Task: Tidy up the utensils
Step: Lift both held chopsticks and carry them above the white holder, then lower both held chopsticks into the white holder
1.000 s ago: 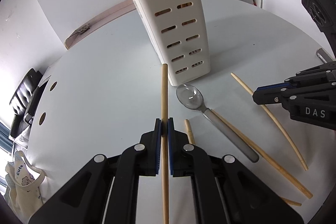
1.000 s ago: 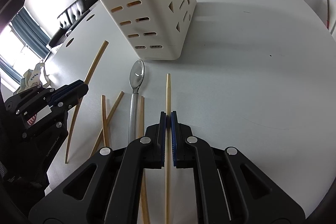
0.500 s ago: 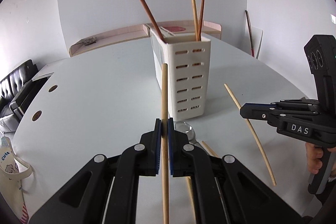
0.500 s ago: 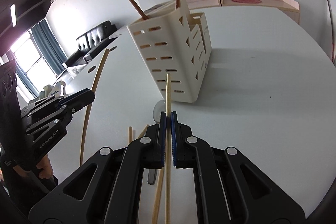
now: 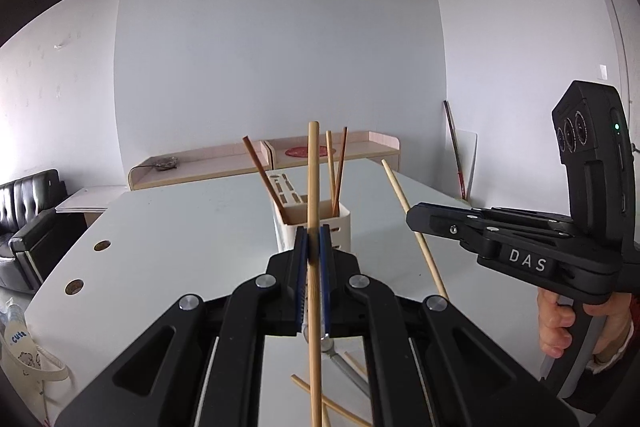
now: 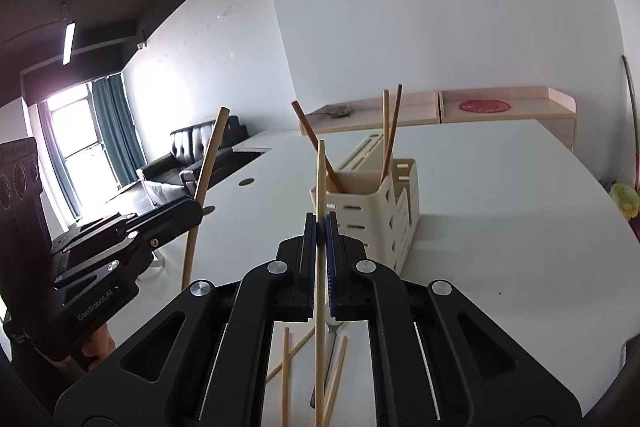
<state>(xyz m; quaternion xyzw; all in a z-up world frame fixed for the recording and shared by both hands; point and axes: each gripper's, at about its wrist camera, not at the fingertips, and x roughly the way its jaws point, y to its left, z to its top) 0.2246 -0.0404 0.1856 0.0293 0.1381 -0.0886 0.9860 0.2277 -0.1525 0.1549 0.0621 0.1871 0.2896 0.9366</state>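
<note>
Both my left gripper (image 5: 314,243) and right gripper (image 6: 320,229) have fingers clamped on one chopstick each, three chopsticks stand in the holder (image 6: 372,203) ahead, several below the fingers remain on the worktop (image 6: 500,227).

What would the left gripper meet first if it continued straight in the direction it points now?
Probably the cream slotted plastic utensil holder directly ahead; the light wooden chopstick clamped in the left gripper would likely arrive first, though depth is unclear.

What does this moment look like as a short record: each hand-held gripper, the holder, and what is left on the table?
left hand-held gripper: shut on a chopstick
right hand-held gripper: shut on a second chopstick
holder: upright on table, three chopsticks inside
left on table: loose chopsticks, spoon partly hidden
</note>
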